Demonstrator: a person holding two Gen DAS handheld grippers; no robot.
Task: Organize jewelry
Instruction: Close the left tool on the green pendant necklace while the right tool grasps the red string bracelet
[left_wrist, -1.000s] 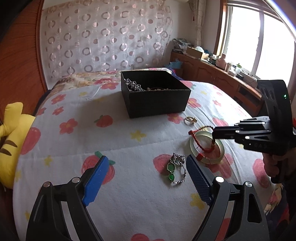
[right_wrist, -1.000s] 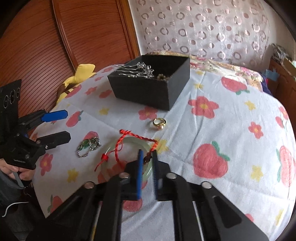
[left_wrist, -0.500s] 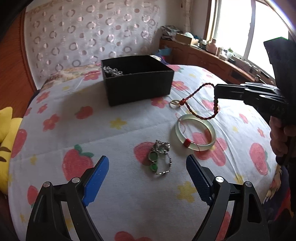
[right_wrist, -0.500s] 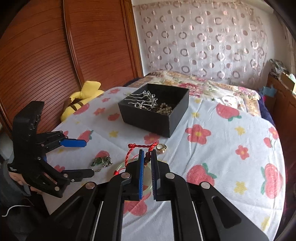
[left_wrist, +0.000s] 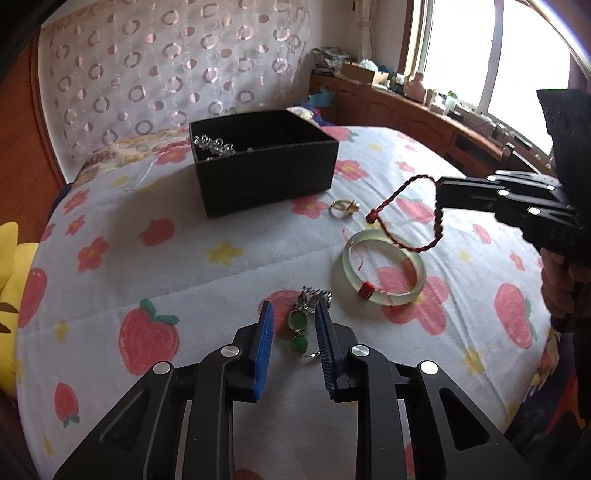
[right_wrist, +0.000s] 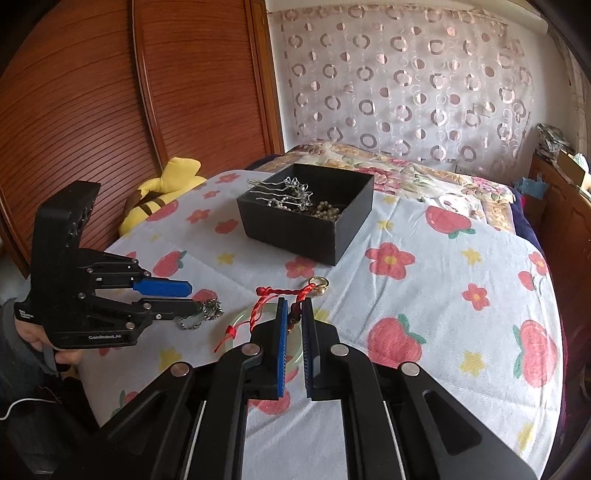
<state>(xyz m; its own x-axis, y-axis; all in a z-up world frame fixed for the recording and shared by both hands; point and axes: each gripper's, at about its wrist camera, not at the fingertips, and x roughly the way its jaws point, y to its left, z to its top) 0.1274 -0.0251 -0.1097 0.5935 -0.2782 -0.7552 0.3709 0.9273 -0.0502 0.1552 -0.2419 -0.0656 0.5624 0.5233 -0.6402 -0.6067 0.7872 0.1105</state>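
A black jewelry box (left_wrist: 266, 162) stands on the bed and holds silver hairpins (right_wrist: 284, 192) and beads. My right gripper (right_wrist: 294, 314) is shut on a red braided cord bracelet (left_wrist: 406, 210) and holds it in the air above a pale green jade bangle (left_wrist: 380, 269). A gold ring (left_wrist: 343, 208) lies near the box. My left gripper (left_wrist: 293, 321) has its jaws narrowed around a green-stone silver chain pendant (left_wrist: 304, 321) lying on the sheet; there is still a gap on either side of it.
A yellow plush toy (right_wrist: 162, 199) lies at the bed's left edge by the wooden wardrobe. A wooden cabinet (left_wrist: 424, 118) with clutter runs under the window on the right. The bedsheet (right_wrist: 443, 295) has strawberry and flower prints.
My left gripper's jaws have closed in from wide open around the green pendant. My right gripper has lifted the red cord higher, off the bangle.
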